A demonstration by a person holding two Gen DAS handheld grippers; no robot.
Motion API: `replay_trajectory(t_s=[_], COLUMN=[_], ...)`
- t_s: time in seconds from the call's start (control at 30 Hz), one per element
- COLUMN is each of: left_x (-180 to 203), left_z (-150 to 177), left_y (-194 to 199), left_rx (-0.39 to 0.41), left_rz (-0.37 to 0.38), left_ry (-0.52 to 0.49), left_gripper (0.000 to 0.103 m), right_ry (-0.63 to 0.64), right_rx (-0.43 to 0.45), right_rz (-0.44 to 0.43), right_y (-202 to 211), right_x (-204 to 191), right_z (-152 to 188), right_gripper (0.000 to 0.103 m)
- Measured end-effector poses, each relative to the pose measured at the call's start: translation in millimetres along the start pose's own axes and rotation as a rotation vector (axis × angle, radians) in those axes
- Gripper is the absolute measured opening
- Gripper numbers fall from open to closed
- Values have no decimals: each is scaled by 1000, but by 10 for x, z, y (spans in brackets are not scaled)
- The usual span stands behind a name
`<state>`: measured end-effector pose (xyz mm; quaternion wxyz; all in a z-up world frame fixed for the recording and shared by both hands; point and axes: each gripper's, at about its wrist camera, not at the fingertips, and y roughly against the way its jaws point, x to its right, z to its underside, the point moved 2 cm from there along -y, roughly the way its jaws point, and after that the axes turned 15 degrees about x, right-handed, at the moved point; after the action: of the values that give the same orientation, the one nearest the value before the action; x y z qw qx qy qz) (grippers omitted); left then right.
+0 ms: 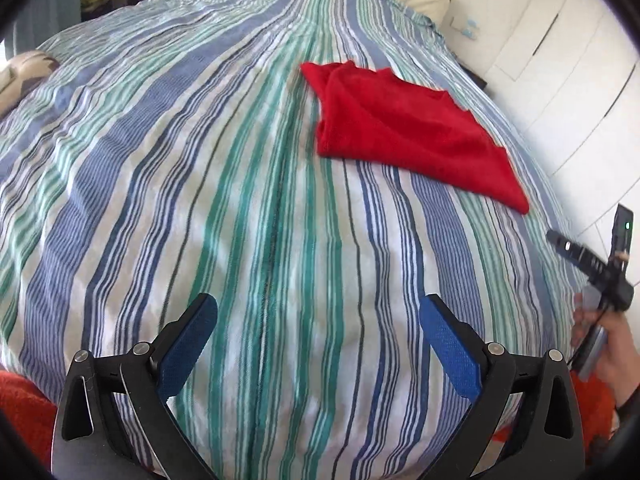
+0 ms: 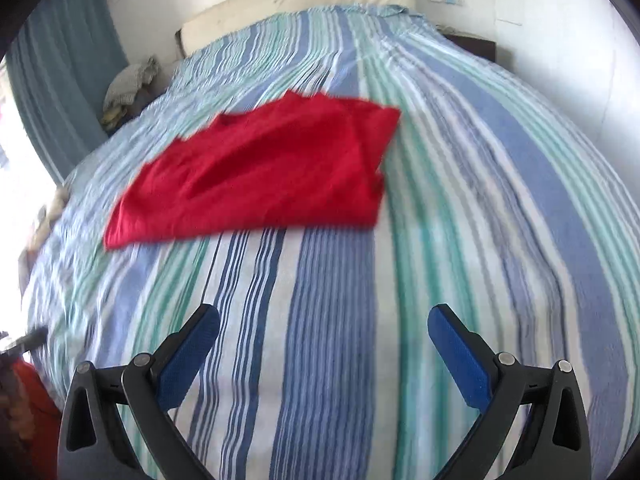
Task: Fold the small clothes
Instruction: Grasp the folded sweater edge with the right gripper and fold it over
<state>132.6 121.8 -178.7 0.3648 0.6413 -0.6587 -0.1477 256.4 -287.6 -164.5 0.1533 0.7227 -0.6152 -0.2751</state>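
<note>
A red garment (image 1: 404, 128) lies folded flat on the striped bedspread (image 1: 224, 200), far ahead and to the right in the left wrist view. My left gripper (image 1: 318, 308) hovers open over bare bedspread, well short of the garment, with nothing between its blue pads (image 1: 448, 344). In the right wrist view the same red garment (image 2: 264, 172) lies ahead and slightly left on the bedspread (image 2: 460, 208), blurred by motion. My right gripper (image 2: 324, 318) is open and empty, also short of the cloth. The right tool (image 1: 592, 268) and a hand (image 1: 608, 352) show at the left view's right edge.
A cream pillow (image 2: 304, 0) lies at the head of the bed against the white wall. A pile of grey cloth (image 2: 132, 80) sits beside the bed by a blue curtain (image 2: 60, 80). White cabinet doors (image 1: 560, 60) flank the bed's right side. Orange fabric (image 1: 24, 408) shows at the near edge.
</note>
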Motion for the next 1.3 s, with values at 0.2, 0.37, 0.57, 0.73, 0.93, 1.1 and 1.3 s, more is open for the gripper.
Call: replay_trajectory(t_s=[0.2,0.37,0.57,0.73,0.93,1.1,1.3], left_x=[-130,-16,59,86,-39,-126,-126], left_z=[107,186,220,173,131,112,101], left_y=[-194,-260,-316,-410,-353,-338,-321], left_rx=[-39,-40,-43,-51,-40,-38,-41], left_rz=[-4,-34,-64,-57,-41,-45,-41], left_ry=[98,19,-64,-68,-6,23,28], left_gripper=[101,101,101,101,101,101,101], right_ry=[-259,-337,-307,-200,-145,-91,-257], right_rx=[-45,-140,-142,-96,-178,-302,-366], right_rz=[-6,-9,-48,-215,-354,-362,-586], right_y=[-789,-1468,-1525,-1324,-1685,-2145,-2041], right_x=[496,531,196,-714,-1889,-2540,-2567], right_z=[-724,-737,-912,-1464,-1326,-760,-750], right_gripper=[90,83,9,9,9,17,80])
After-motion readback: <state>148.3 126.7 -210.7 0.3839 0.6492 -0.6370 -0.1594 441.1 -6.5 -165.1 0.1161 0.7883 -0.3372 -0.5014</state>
